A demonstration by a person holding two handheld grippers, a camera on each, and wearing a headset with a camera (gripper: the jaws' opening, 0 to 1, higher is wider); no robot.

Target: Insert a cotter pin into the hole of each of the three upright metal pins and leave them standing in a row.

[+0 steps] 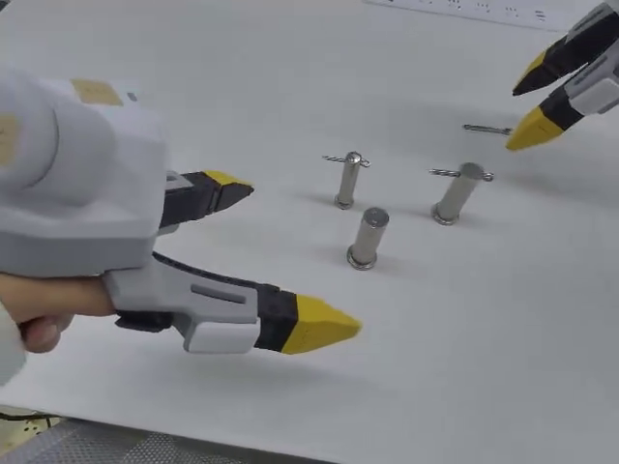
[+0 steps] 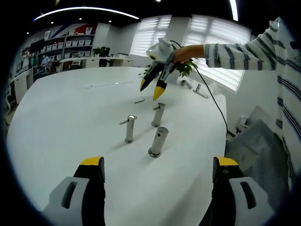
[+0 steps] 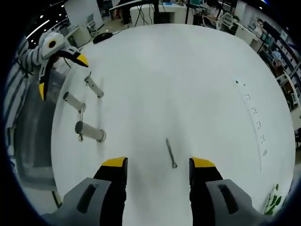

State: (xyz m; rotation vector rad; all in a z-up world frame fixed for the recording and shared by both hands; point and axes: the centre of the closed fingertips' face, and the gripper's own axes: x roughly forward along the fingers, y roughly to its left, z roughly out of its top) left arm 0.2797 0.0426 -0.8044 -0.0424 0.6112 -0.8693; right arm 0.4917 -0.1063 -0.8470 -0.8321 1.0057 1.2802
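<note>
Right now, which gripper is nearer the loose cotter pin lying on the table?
Right. The right gripper is just beside the loose cotter pin, jaws open, the pin lying ahead between them. The left gripper is well off, across the three upright pins, jaws open.

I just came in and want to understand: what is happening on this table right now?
A person holds two grippers over a white table. Two upright metal pins already carry cotter pins; the front pin has none. The right gripper, fingers open, hovers at the loose cotter pin. The left gripper is open, holding nothing.
</note>
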